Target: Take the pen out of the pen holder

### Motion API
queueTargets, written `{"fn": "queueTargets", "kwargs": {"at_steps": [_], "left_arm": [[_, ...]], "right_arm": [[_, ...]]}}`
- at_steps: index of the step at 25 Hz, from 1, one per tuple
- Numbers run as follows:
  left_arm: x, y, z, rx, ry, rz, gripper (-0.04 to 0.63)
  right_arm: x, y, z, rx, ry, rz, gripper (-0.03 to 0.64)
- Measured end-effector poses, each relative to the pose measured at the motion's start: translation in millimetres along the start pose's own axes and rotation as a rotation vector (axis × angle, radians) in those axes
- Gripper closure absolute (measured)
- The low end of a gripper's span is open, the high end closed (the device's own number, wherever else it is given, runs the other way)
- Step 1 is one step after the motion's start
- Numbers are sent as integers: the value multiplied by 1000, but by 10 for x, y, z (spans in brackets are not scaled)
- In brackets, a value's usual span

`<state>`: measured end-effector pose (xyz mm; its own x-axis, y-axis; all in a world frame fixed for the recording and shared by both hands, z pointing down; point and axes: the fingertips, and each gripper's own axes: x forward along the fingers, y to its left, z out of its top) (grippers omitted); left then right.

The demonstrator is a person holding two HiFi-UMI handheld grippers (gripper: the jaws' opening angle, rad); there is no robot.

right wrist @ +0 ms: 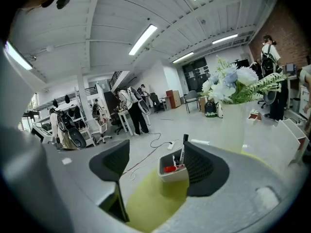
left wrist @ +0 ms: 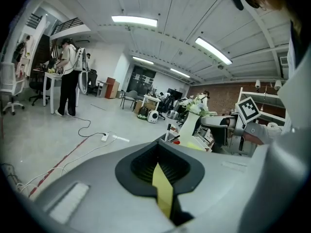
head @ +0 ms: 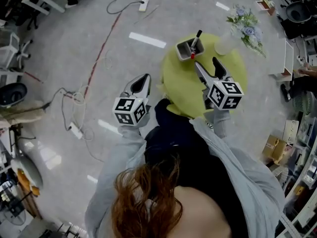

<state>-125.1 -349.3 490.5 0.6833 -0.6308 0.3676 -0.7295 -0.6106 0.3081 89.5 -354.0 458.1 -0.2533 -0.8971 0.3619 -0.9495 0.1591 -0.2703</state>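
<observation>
A pale grey pen holder (head: 187,49) stands at the far side of the round yellow-green table (head: 183,90). A pen (head: 196,38) with a black cap sticks up out of it, beside something red. My right gripper (head: 206,63) hovers over the table just short of the holder, open and empty. In the right gripper view the holder (right wrist: 173,172) and pen (right wrist: 184,147) show ahead between the spread jaws of the right gripper (right wrist: 156,155). My left gripper (head: 142,81) hangs off the table's left side over the floor, shut on nothing. From the left gripper (left wrist: 158,163) the holder (left wrist: 170,138) looks small and distant.
A clear vase (head: 226,44) of white and blue flowers (head: 246,26) stands on the table right of the holder. Cables and a power strip (head: 143,5) lie on the floor to the left. Shelves and boxes (head: 297,143) line the right side. People stand far off in the room.
</observation>
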Motion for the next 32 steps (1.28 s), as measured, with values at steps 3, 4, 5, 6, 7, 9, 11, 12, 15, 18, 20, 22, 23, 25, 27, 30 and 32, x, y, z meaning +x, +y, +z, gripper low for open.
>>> {"fn": "queueTargets", "kwargs": {"at_steps": [3, 4, 5, 6, 7, 9, 11, 12, 15, 18, 20, 22, 23, 25, 27, 30, 32], "left_arm": [[223, 59, 75, 12, 29, -32, 577], [294, 79, 107, 16, 38, -43, 577], [366, 103, 141, 22, 46, -55, 577], [438, 129, 178, 28, 54, -65, 577], [510, 159, 219, 34, 61, -75, 577], [647, 220, 301, 45, 71, -93, 577], [771, 279, 367, 53, 80, -107, 577], [827, 309, 397, 56, 84, -114, 577], [974, 409, 473, 61, 96, -126, 577], [1089, 490, 510, 59, 112, -135, 577], [1146, 533, 517, 54, 122, -140, 577], [1194, 570, 519, 52, 129, -142, 577], [1216, 589, 518, 51, 132, -142, 577], [1257, 630, 512, 48, 139, -141, 577], [1291, 675, 492, 44, 147, -138, 577], [1329, 733, 465, 38, 156, -132, 577], [1353, 763, 445, 35, 161, -127, 577]], "right_arm": [[145, -99, 75, 19, -6, -20, 273], [197, -132, 97, 23, -6, -26, 272], [253, -163, 115, 25, -3, -32, 273], [312, -194, 128, 28, 2, -38, 272], [375, -225, 140, 32, 5, -46, 273], [506, -287, 162, 44, 8, -61, 285], [633, -349, 169, 56, 11, -75, 287], [693, -378, 173, 58, 15, -82, 287], [871, -455, 185, 56, 31, -97, 287], [1013, -540, 172, 62, 52, -101, 289], [1100, -605, 139, 64, 71, -105, 291], [1187, -670, 96, 64, 94, -109, 293], [1229, -704, 78, 65, 105, -112, 295], [1311, -765, 44, 67, 123, -119, 298], [1391, -819, -3, 71, 141, -124, 304], [1507, -899, -89, 77, 169, -130, 324], [1579, -949, -150, 72, 190, -132, 338]]}}
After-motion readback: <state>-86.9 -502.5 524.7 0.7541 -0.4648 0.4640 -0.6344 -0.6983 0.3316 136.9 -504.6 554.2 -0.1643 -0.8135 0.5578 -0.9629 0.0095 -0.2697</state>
